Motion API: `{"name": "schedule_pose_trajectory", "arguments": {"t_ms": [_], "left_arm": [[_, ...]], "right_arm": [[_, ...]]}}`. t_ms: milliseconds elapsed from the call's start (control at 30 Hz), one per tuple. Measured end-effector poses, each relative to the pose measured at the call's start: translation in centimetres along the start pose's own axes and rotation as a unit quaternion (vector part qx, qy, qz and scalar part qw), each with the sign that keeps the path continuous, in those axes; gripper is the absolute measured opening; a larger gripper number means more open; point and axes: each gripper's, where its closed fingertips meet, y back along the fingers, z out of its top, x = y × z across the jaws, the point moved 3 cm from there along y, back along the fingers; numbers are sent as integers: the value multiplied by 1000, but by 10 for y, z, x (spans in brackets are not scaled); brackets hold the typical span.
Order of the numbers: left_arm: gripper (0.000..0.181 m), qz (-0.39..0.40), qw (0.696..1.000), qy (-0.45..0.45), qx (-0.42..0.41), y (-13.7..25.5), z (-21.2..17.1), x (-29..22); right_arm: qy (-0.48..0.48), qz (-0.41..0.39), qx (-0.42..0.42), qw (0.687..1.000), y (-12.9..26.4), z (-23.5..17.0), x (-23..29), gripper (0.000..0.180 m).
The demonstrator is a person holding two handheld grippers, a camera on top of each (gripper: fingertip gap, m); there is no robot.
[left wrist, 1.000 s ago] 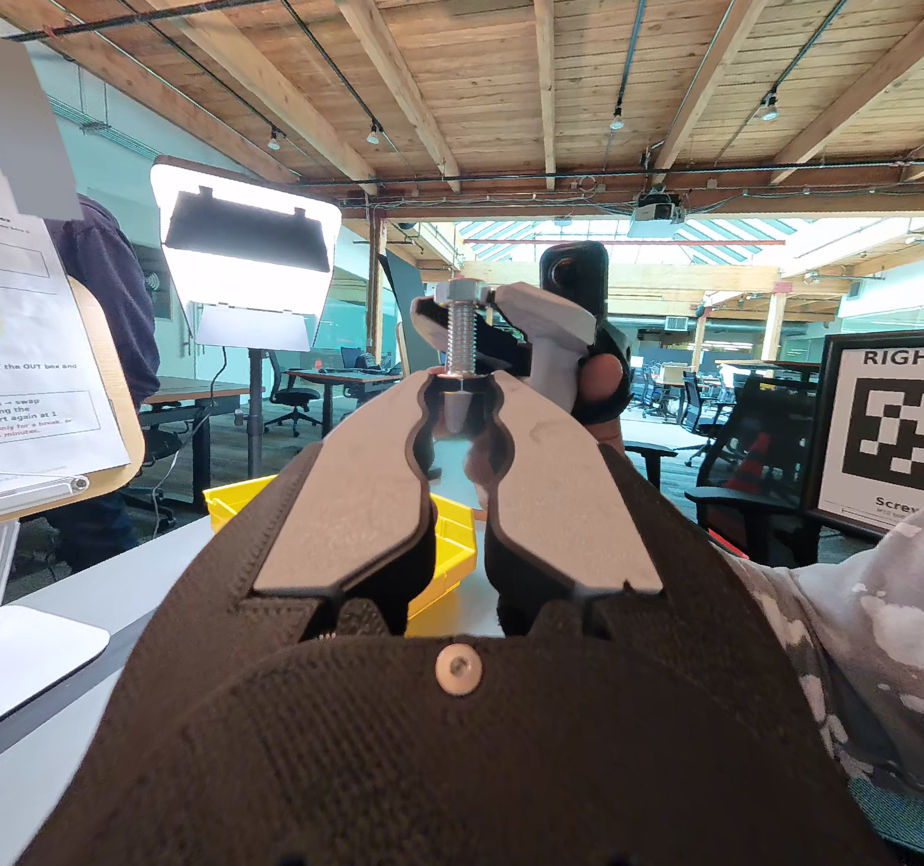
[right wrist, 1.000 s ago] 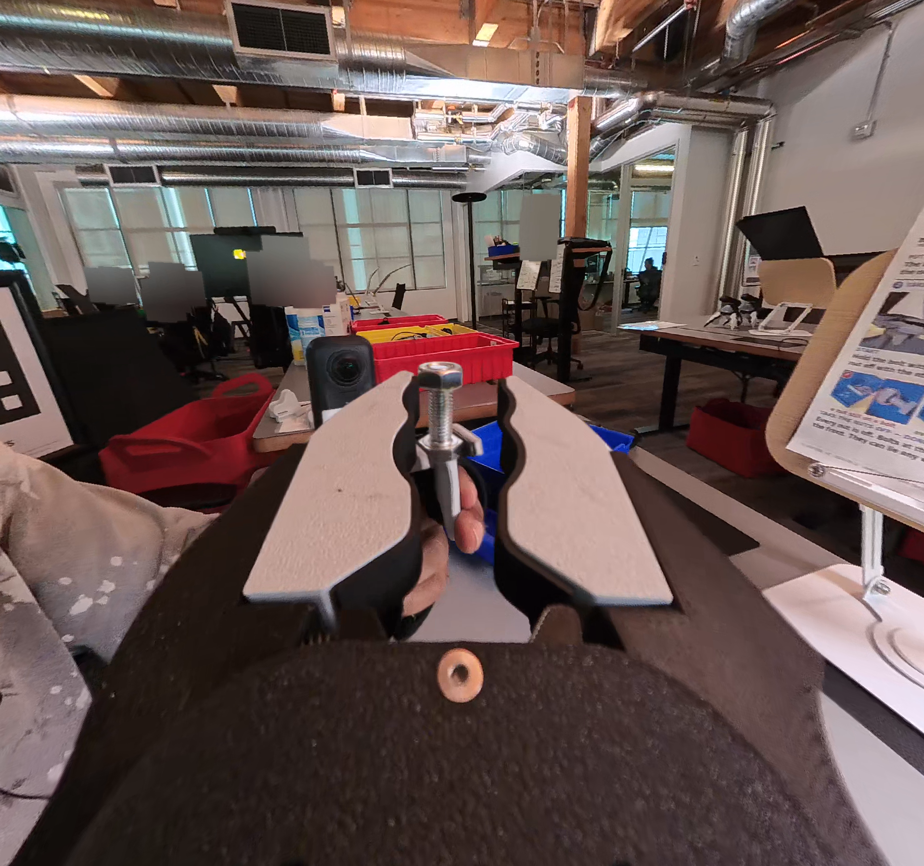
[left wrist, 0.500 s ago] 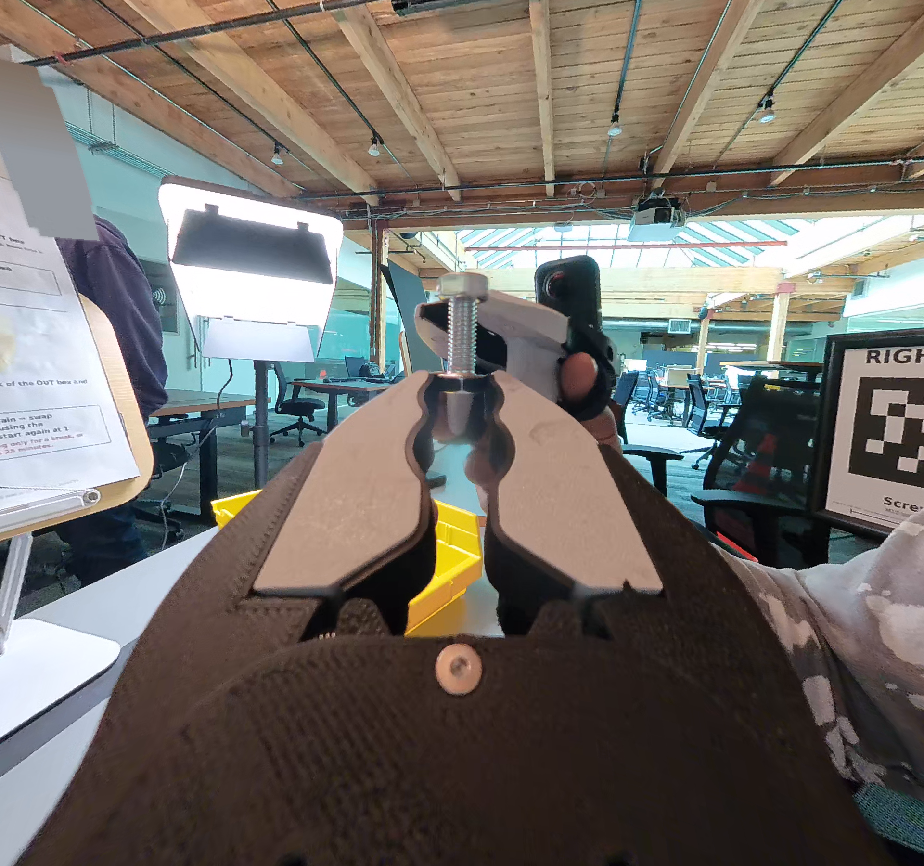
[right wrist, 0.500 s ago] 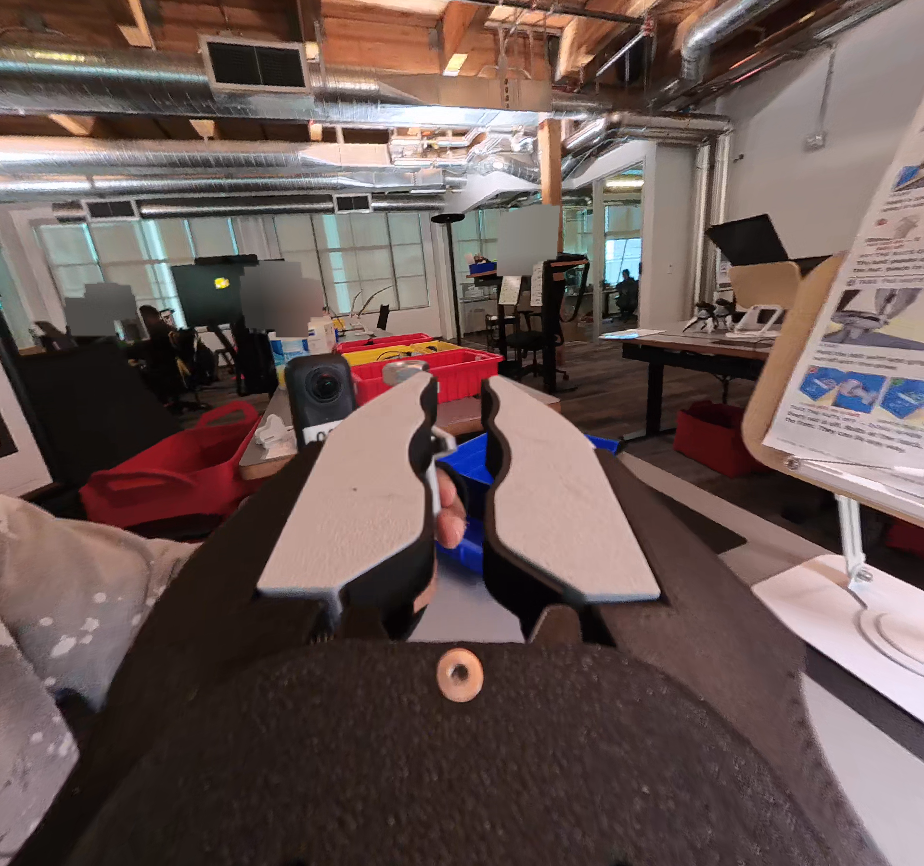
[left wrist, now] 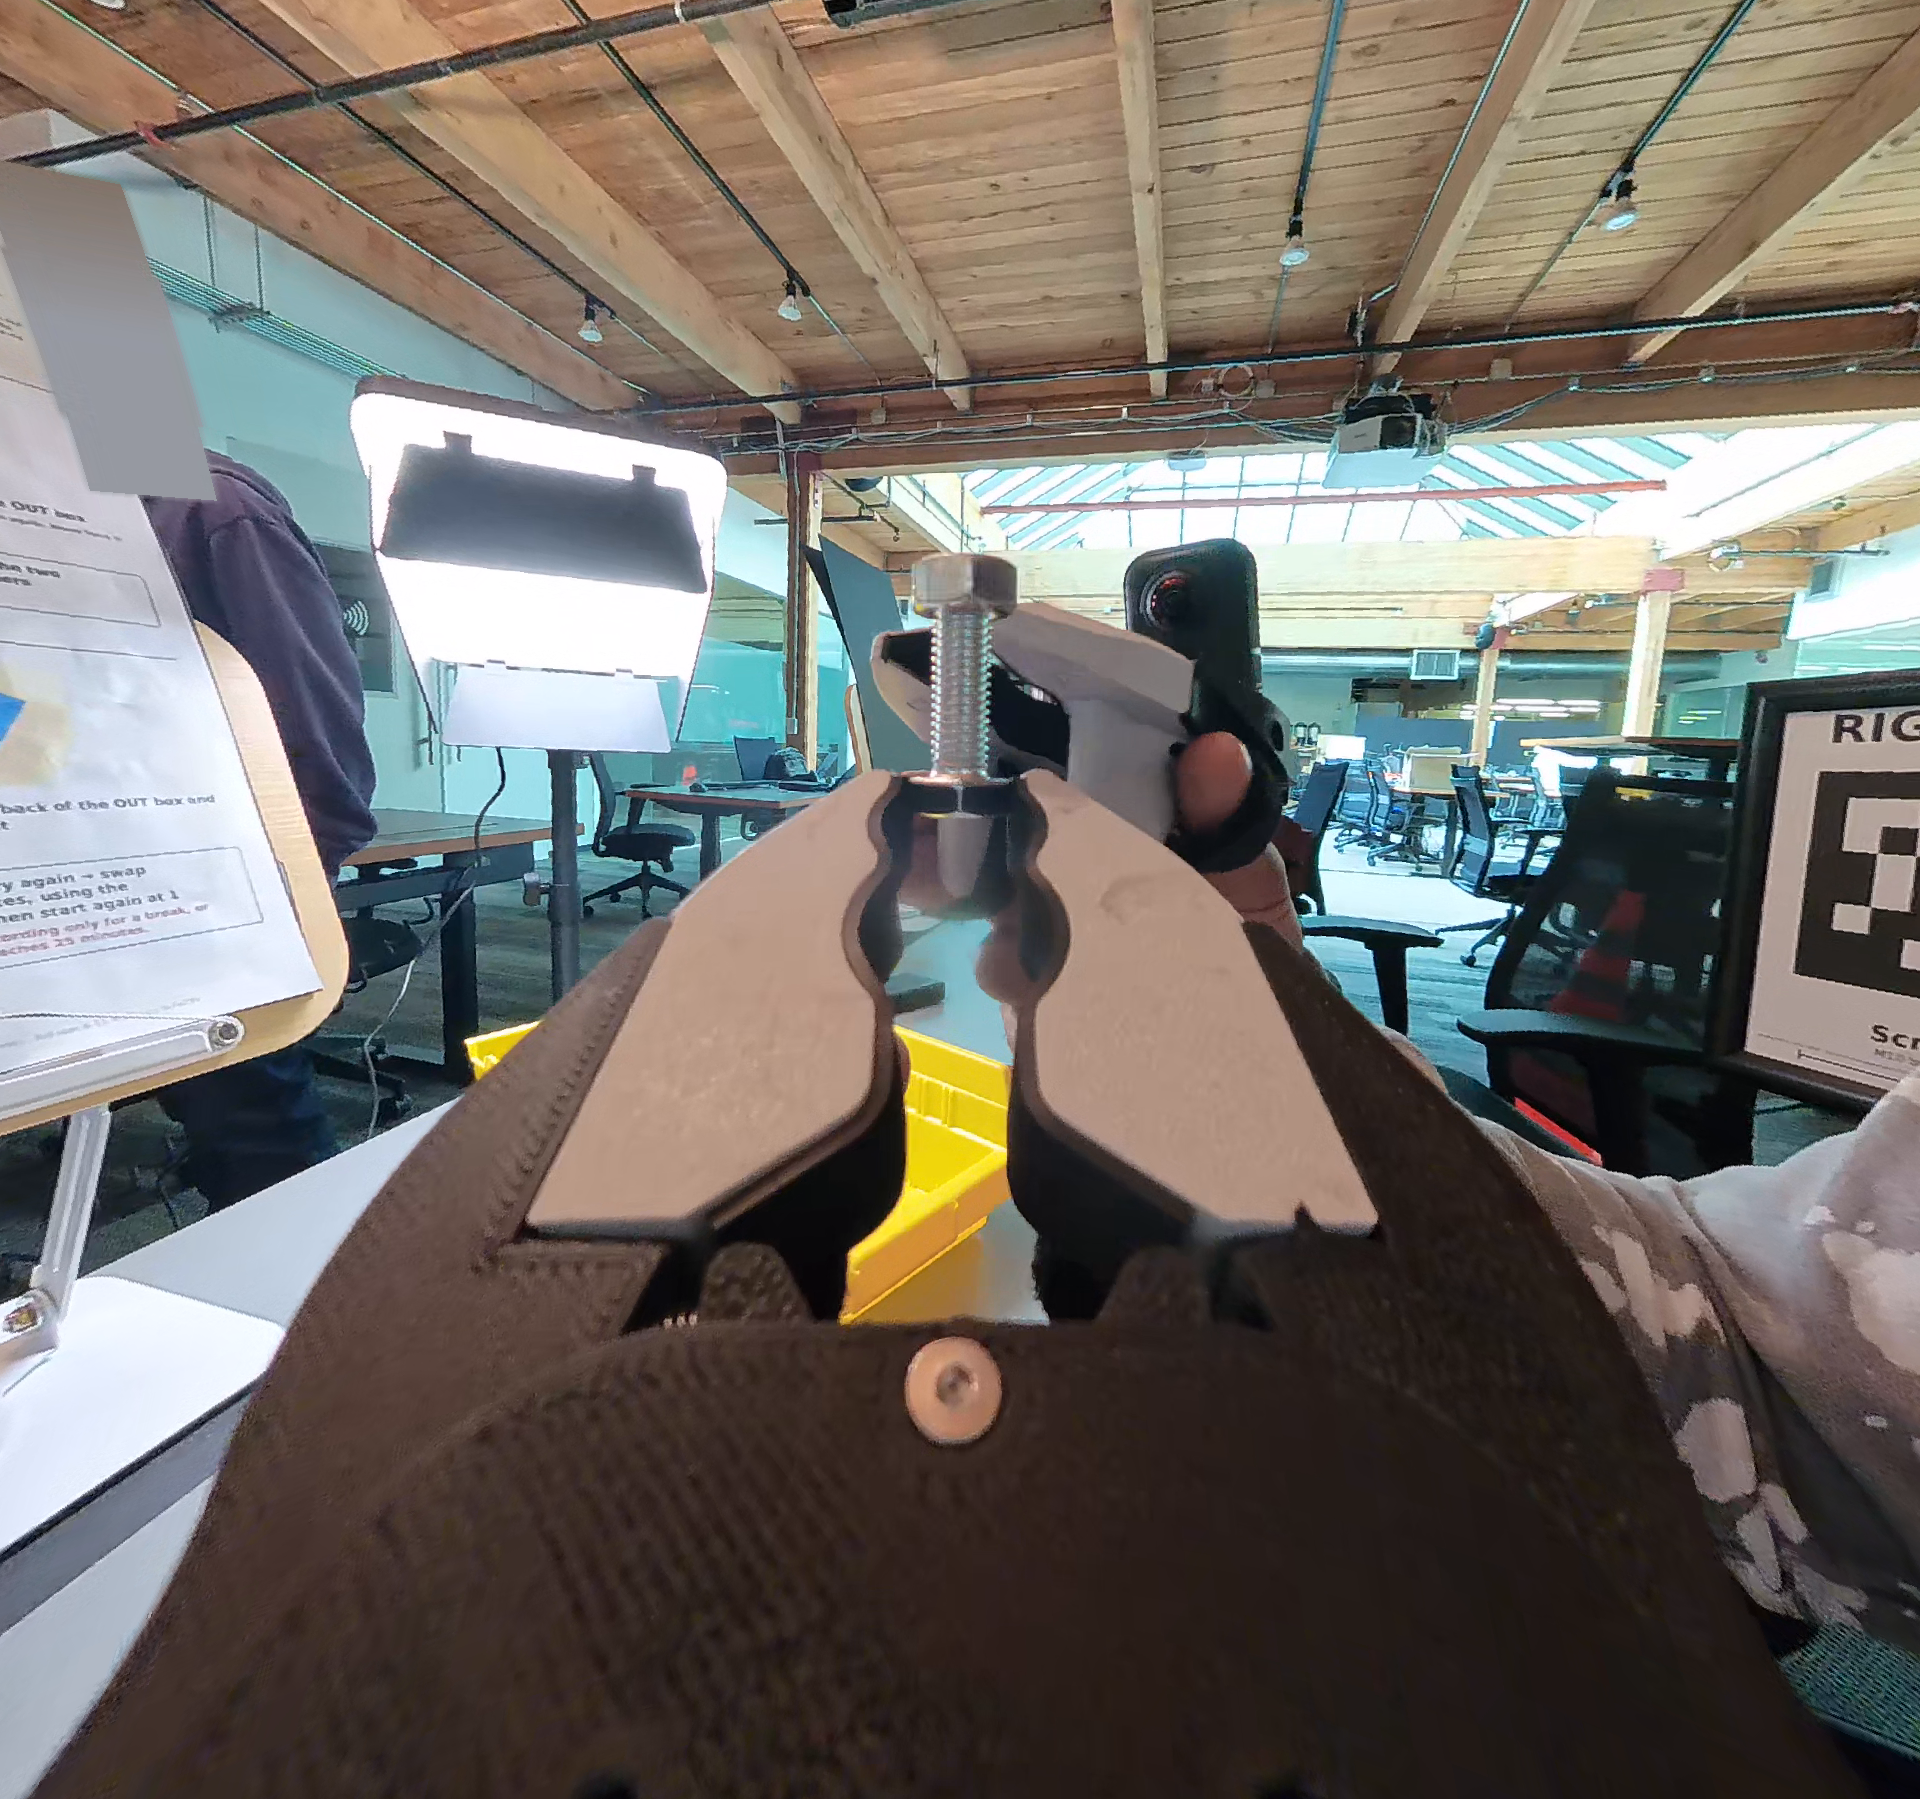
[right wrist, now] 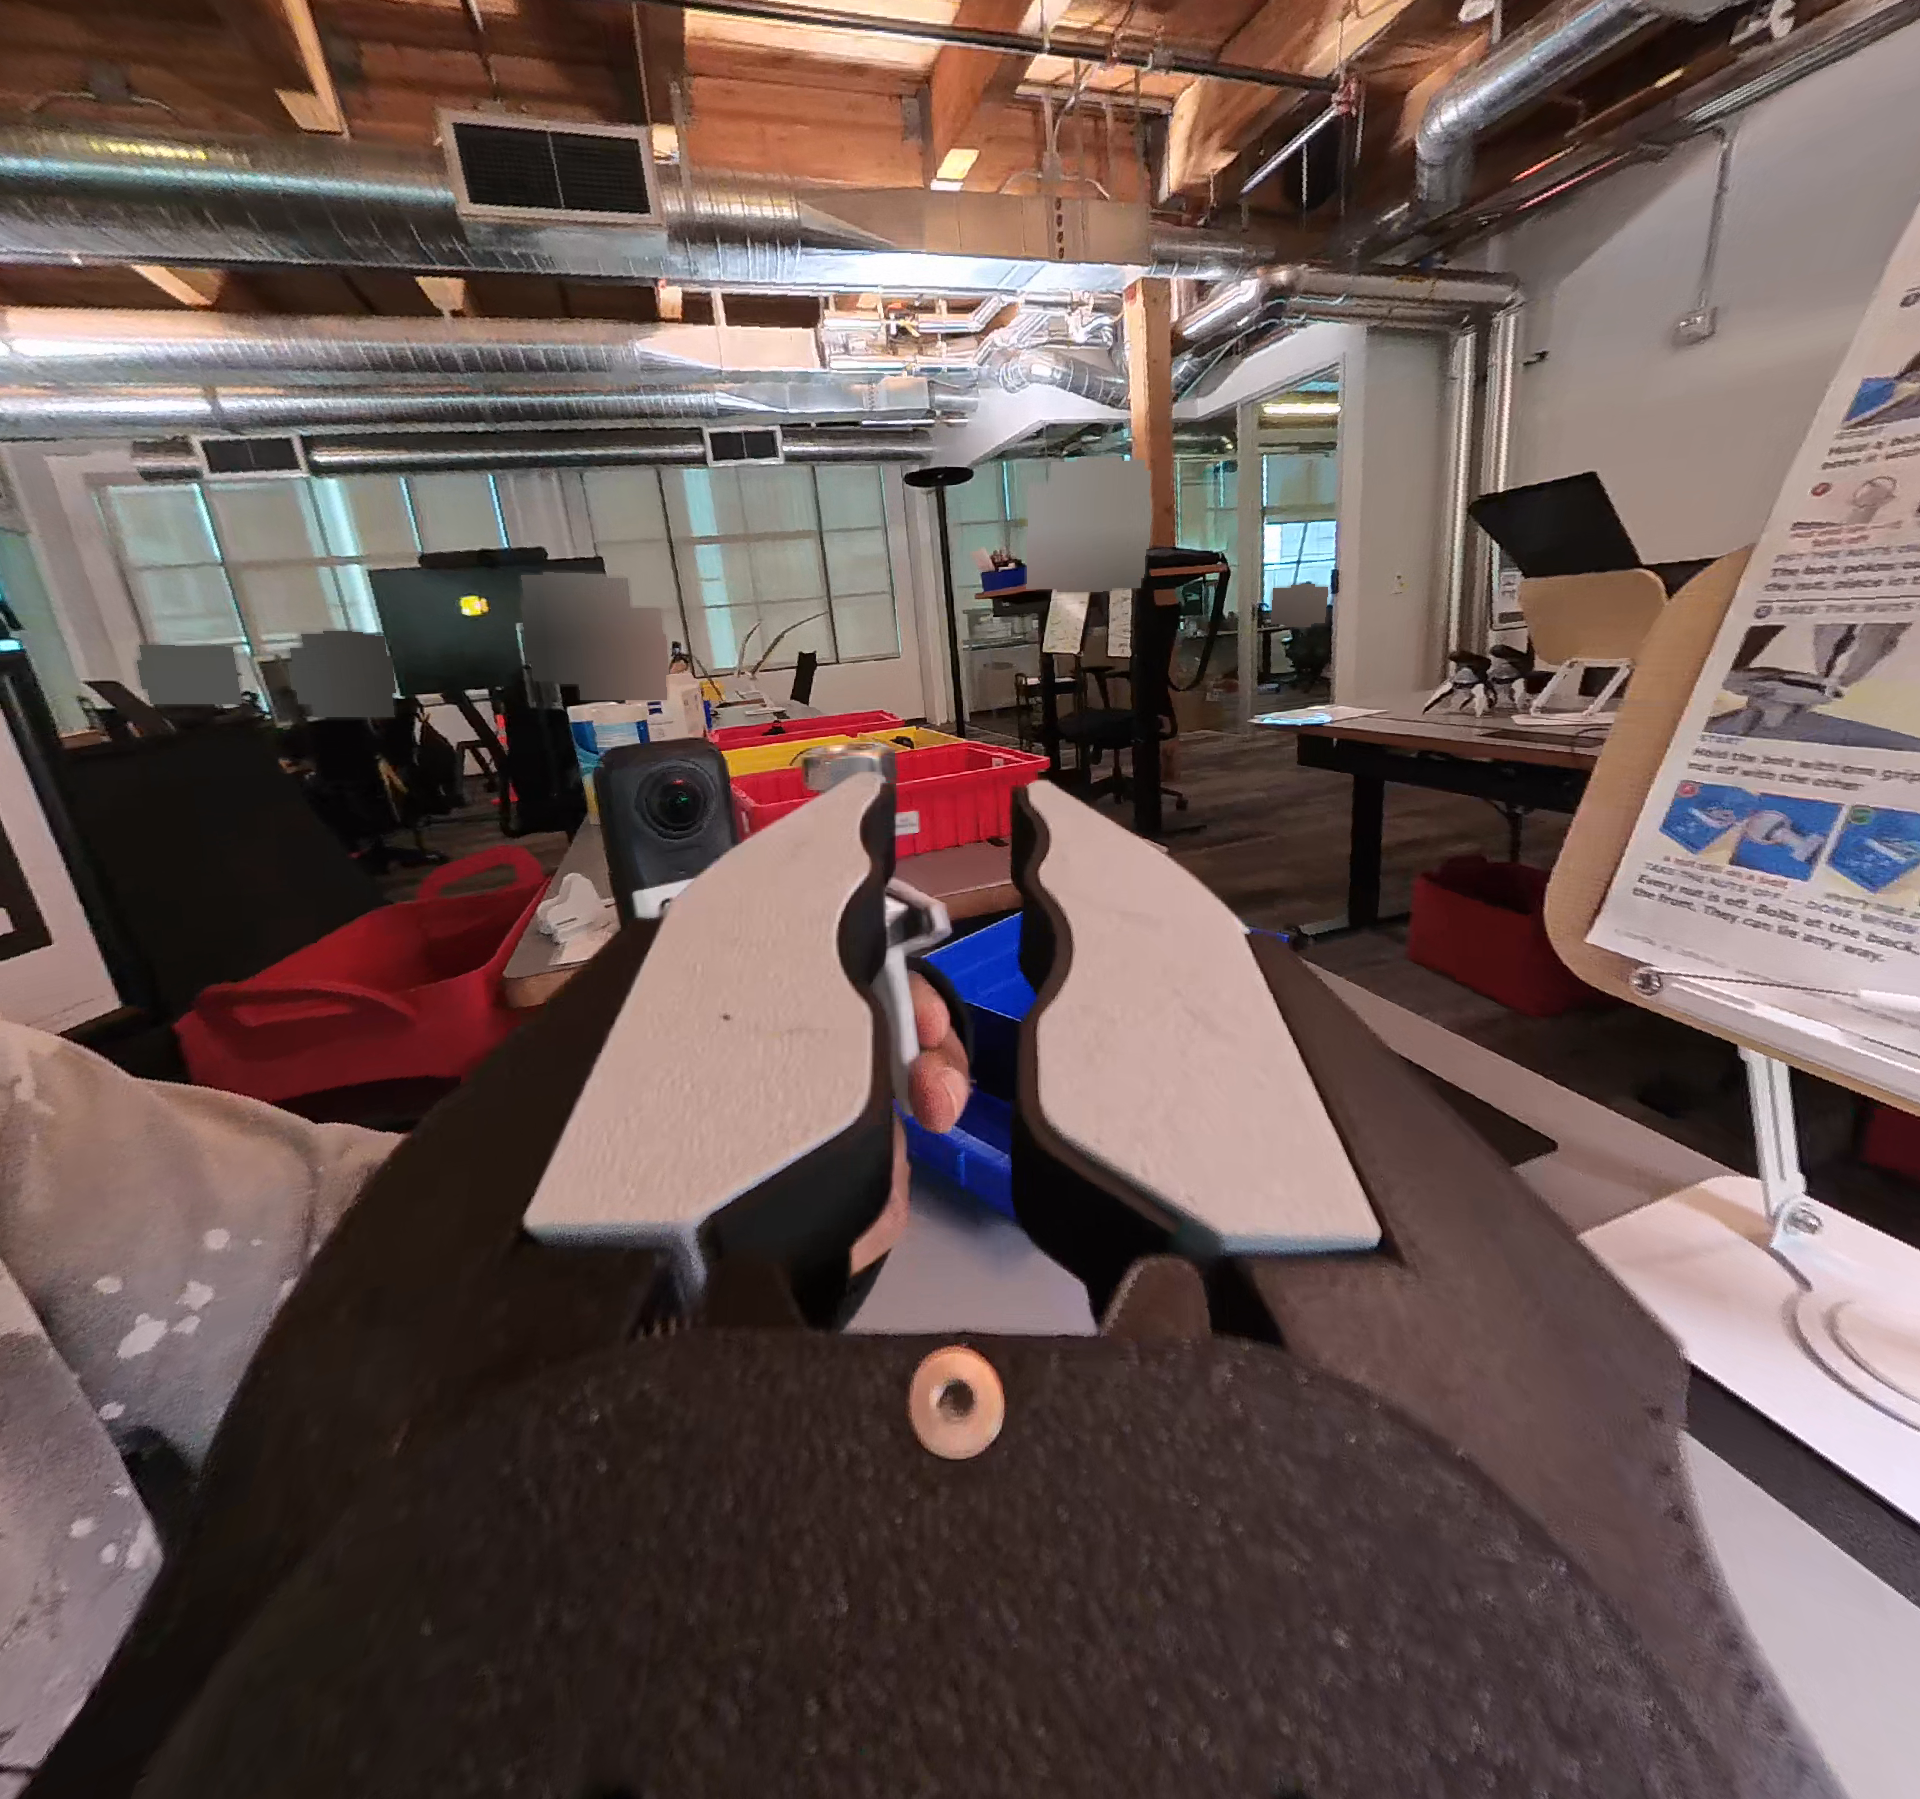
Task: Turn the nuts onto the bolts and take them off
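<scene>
In the left wrist view my left gripper (left wrist: 958, 804) is shut on a dark nut (left wrist: 956, 800) at its fingertips. A silver bolt (left wrist: 961, 679) stands upright in the nut, head on top. My right gripper (left wrist: 1081, 689) is just behind the bolt's shaft, held by a hand. In the right wrist view my right gripper (right wrist: 951, 804) has its fingers a little apart with nothing between them. The bolt's head (right wrist: 844, 767) peeks over the tip of its left finger. The left gripper's tips (right wrist: 906, 928) show in the gap.
A yellow bin (left wrist: 935, 1157) and a blue bin (right wrist: 977, 970) lie on the white table (left wrist: 260, 1261) under the grippers. Instruction sheets on stands (left wrist: 125, 814) (right wrist: 1787, 814) flank the table. A framed marker sign (left wrist: 1839, 897) stands at right, and a light panel (left wrist: 540, 586) behind. The grippers are tip to tip, or close to it.
The bolt stood between my right gripper's fingers; the right gripper has shifted, and the bolt now sits behind its left finger. My left gripper has kept its hold on the nut.
</scene>
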Motion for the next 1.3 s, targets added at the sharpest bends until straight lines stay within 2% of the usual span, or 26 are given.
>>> {"name": "schedule_pose_trajectory", "arguments": {"t_ms": [167,300,333,367,633,867,1133,1300], "left_arm": [[18,0,1000,4,11,-2,-7,0],[18,-1,1000,4,9,-2,-6,-1],[18,-4,1000,6,5,-1,-4,0],[18,-3,1000,6,4,0,-3,0],[18,-1,1000,5,13,-2,-7,0],[18,-2,1000,6,6,-1,-4,0],[18,-3,1000,9,16,-3,-10,0],[18,-1,1000,9,6,0,-4,1]], "right_arm": [[9,22,13,1000,-9,-7,14,28],[1,16,11,1000,-7,-6,9,26],[-2,2,7,1000,-5,-4,4,18],[-1,-9,1,1000,-2,-2,0,17],[12,17,11,1000,-8,-6,15,26],[7,-7,4,1000,-2,-2,2,20],[22,12,16,1000,-9,-6,15,26],[14,-14,8,1000,-2,-2,1,19]]}}
